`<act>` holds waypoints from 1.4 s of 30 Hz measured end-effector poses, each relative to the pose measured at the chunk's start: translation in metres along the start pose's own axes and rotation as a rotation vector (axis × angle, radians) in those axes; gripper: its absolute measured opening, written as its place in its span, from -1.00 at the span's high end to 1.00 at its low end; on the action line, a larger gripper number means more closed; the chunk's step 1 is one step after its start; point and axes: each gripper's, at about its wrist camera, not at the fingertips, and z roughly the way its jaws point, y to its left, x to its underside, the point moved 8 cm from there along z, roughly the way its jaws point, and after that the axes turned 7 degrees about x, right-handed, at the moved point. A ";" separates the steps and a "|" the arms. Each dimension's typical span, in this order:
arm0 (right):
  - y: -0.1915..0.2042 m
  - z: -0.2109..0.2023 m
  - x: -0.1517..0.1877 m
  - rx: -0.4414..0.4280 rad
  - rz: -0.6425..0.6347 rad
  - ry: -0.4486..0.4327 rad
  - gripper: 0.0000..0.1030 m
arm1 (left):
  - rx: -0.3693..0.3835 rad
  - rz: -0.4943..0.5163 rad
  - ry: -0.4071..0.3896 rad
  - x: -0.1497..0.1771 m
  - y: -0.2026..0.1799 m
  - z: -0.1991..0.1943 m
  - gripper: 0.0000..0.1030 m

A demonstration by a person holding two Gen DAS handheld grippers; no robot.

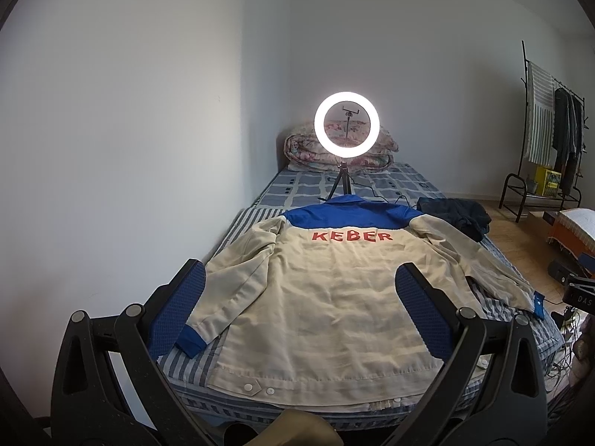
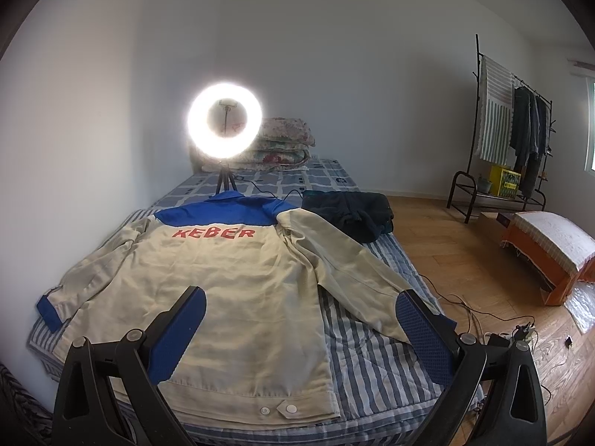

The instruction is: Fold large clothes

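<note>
A cream work jacket (image 1: 327, 297) (image 2: 230, 290) with a blue yoke, blue cuffs and red "KEBER" lettering lies back-up and spread flat on the striped bed (image 1: 193, 364) (image 2: 375, 353), hem toward me. Both sleeves angle outward. My left gripper (image 1: 301, 312) hovers open above the hem and lower back, its blue pads wide apart and holding nothing. My right gripper (image 2: 303, 329) is also open, above the jacket's right edge; its right pad overlaps the right sleeve's cuff in the view. Whether either touches the cloth is unclear.
A lit ring light (image 1: 346, 123) (image 2: 222, 119) on a tripod stands on the bed behind the collar, before a folded floral quilt (image 1: 375, 152). Dark clothes (image 2: 349, 212) lie at the bed's right edge. Clothes rack (image 2: 509, 137), orange stool (image 2: 550, 249) and floor cables (image 2: 479, 316) are right.
</note>
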 end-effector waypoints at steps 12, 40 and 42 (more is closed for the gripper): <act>0.002 0.000 0.001 -0.001 0.001 0.000 -0.99 | -0.001 0.002 -0.002 0.001 0.000 0.000 -1.00; 0.015 0.003 0.004 -0.018 -0.006 0.004 -0.99 | -0.008 -0.003 -0.002 -0.003 0.009 0.002 -1.00; 0.017 0.003 0.004 -0.022 -0.007 0.003 -0.99 | -0.012 -0.005 0.000 -0.003 0.013 0.003 -1.00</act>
